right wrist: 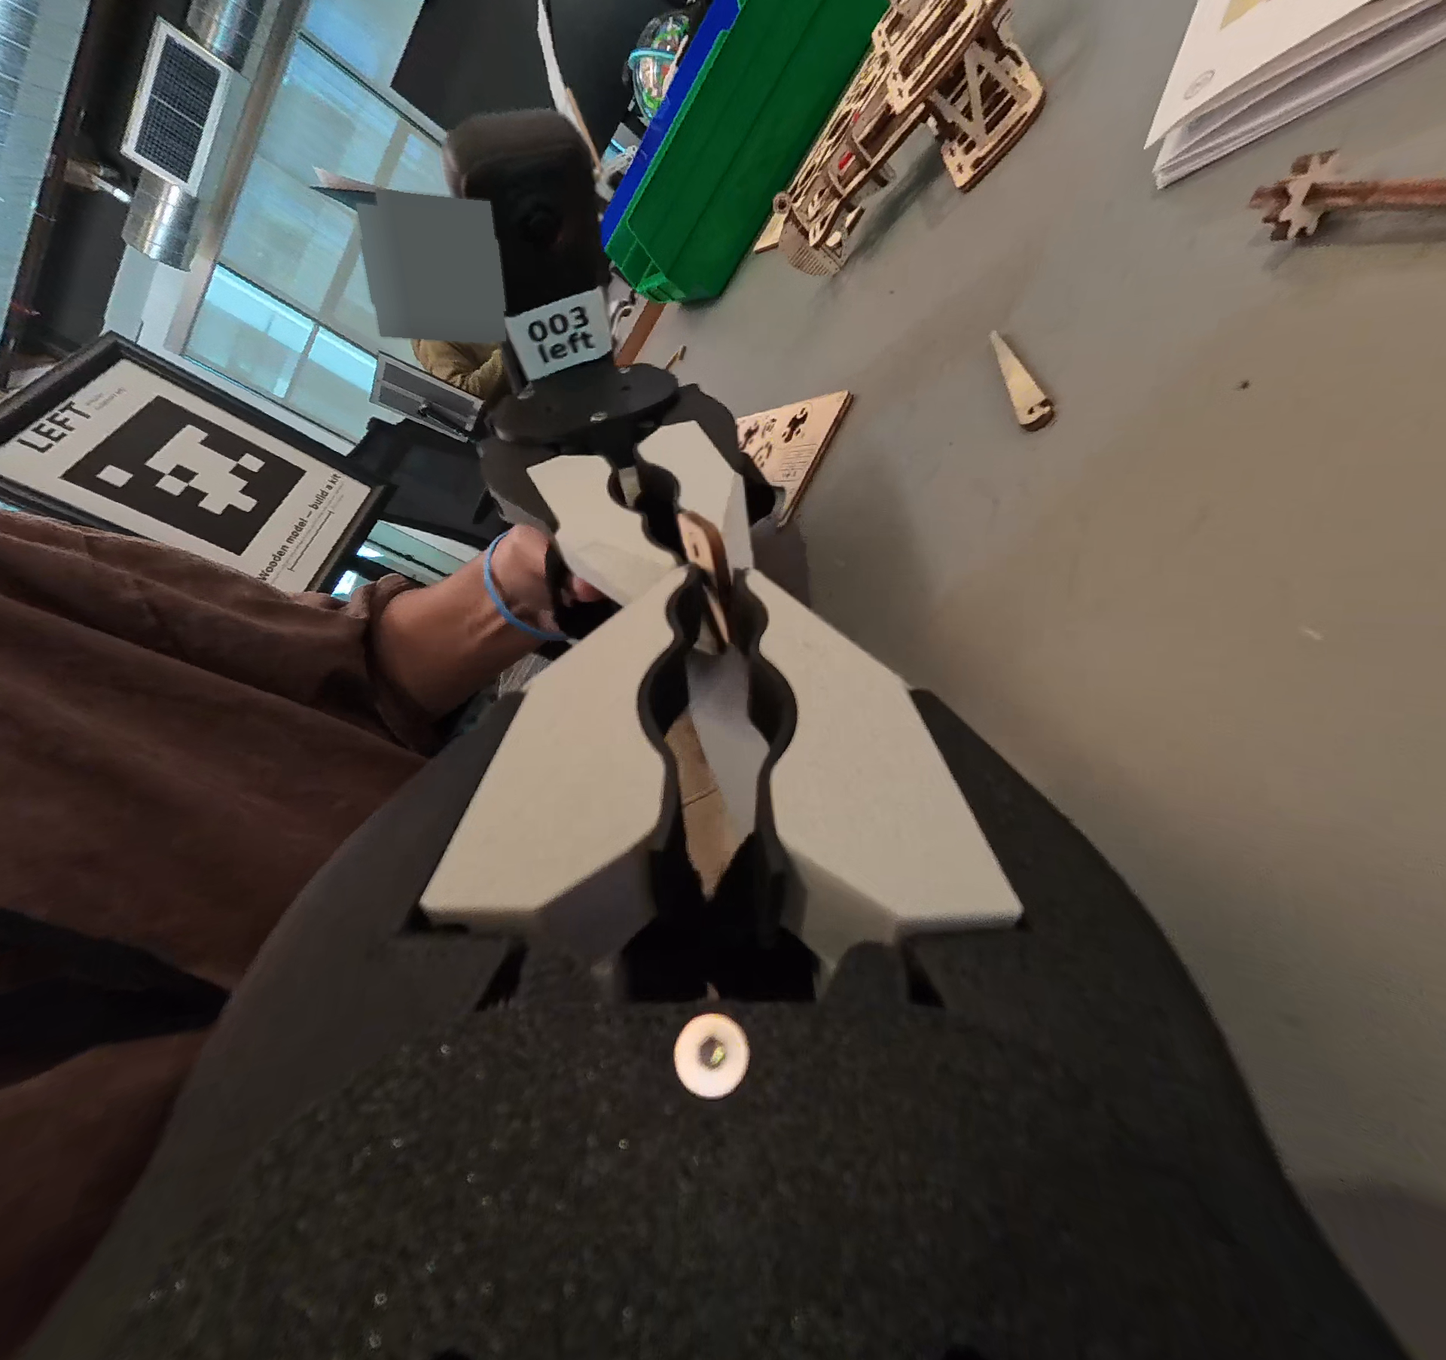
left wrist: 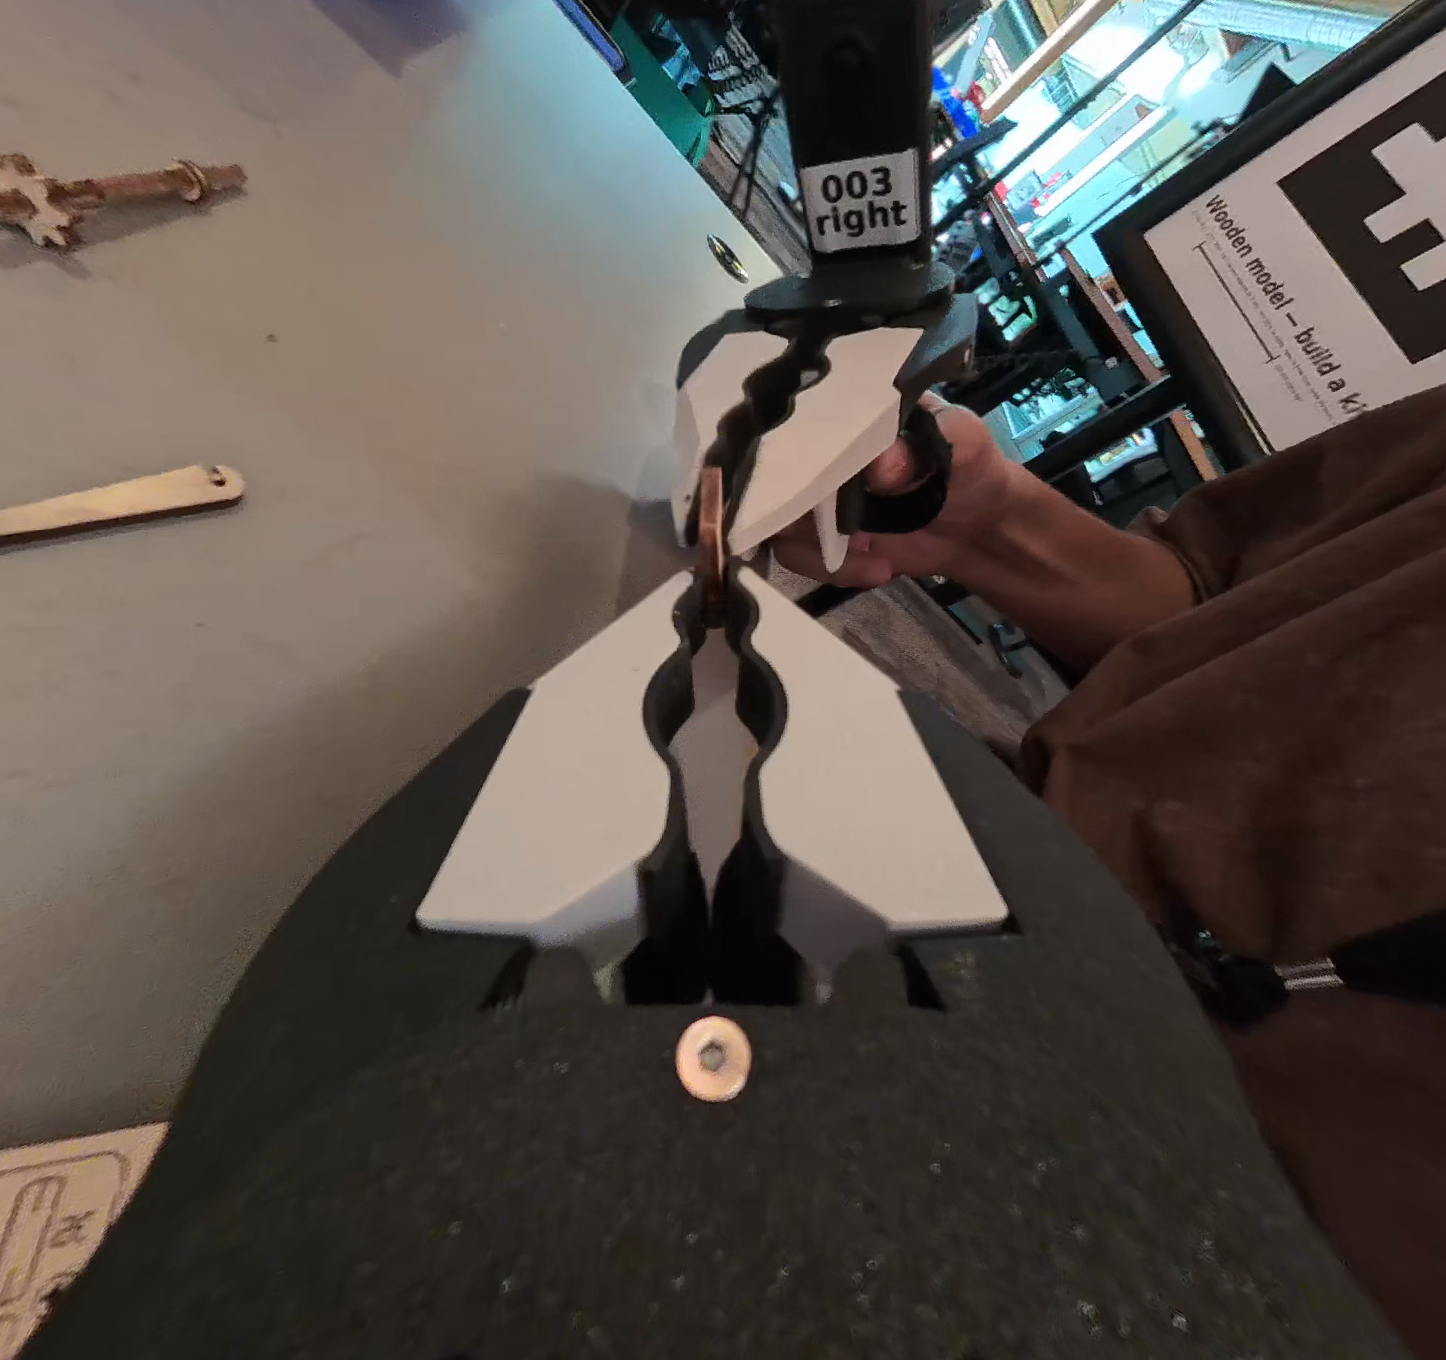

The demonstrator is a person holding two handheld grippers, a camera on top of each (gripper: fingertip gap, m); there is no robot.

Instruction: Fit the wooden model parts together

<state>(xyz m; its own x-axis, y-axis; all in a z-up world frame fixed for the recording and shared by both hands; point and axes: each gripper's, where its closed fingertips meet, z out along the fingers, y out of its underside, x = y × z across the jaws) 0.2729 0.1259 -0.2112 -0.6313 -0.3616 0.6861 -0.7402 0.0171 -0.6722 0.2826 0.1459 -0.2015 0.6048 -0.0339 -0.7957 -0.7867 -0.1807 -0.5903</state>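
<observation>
Midway, the left hand-held gripper (left wrist: pixel 710 603) and right hand-held gripper (right wrist: pixel 714 610) both pinch one small wooden piece (right wrist: pixel 706 579); the part-built model (right wrist: pixel 915 110) and loose parts await on the surface (right wrist: pixel 1095 618).

Small flat wood piece (left wrist: pixel 712 540) edge-on btwn both claws' tips, above table.

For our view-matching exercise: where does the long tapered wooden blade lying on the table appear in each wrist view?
Left wrist view: the tapered wooden blade lies at the left edge, on the grey table, below the cross-headed wooden shaft.
Right wrist view: it lies right of centre.
Shared landmark: the cross-headed wooden shaft, here at the right edge.
</observation>
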